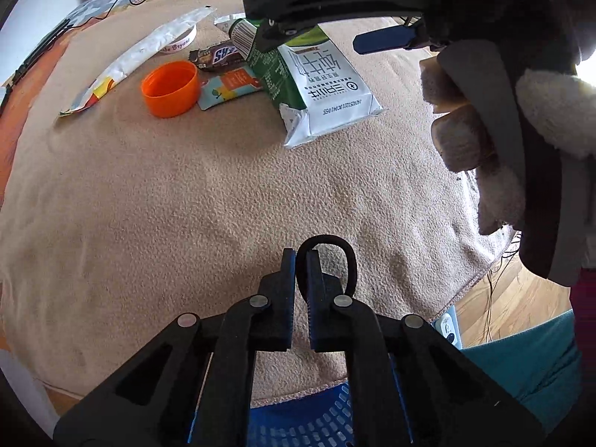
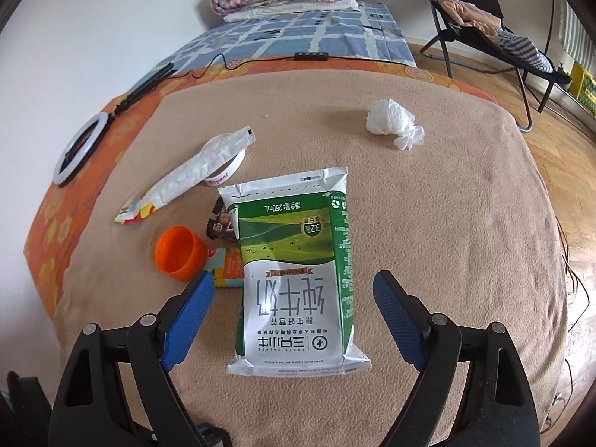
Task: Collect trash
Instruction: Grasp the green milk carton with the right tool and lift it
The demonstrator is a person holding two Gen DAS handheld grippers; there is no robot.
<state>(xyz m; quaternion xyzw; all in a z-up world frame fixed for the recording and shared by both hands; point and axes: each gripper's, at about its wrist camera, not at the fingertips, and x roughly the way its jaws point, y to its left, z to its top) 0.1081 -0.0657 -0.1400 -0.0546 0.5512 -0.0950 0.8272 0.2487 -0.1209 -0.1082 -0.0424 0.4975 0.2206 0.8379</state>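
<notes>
Surface: a tan fleece blanket (image 2: 428, 223) covers the tabletop, with an orange patterned cloth (image 2: 78, 171) showing along its left and far edges.
Far left: a white ring light (image 2: 80, 147) lies on the orange cloth.
Left of the trash: a long white crumpled plastic wrapper (image 2: 186, 177) lies at a slant, its far end resting over a white wristband (image 2: 227, 175) with pink lettering.
Near it: an orange plastic bottle cap (image 2: 178, 247) sits open side up, just beside a teal and orange snack packet (image 2: 231, 270).
Behind the packet: a brown chocolate bar wrapper (image 2: 221, 225), partly hidden by the carton.
Centre: a green and white flattened milk carton (image 2: 294, 275) lies flat on the blanket, overlapping the snack packet and the chocolate wrapper.
Far right: a crumpled white tissue (image 2: 393, 123) lies well apart from the rest.
Left gripper (image 1: 301, 290): pressed together, pinching a black elastic hair loop (image 1: 348, 260) above the near edge of the blanket; a blue perforated plastic basket (image 1: 316, 421) shows below it.
Right gripper (image 2: 294, 298): spread wide, its blue pads on either side of the milk carton, not touching it.
</notes>
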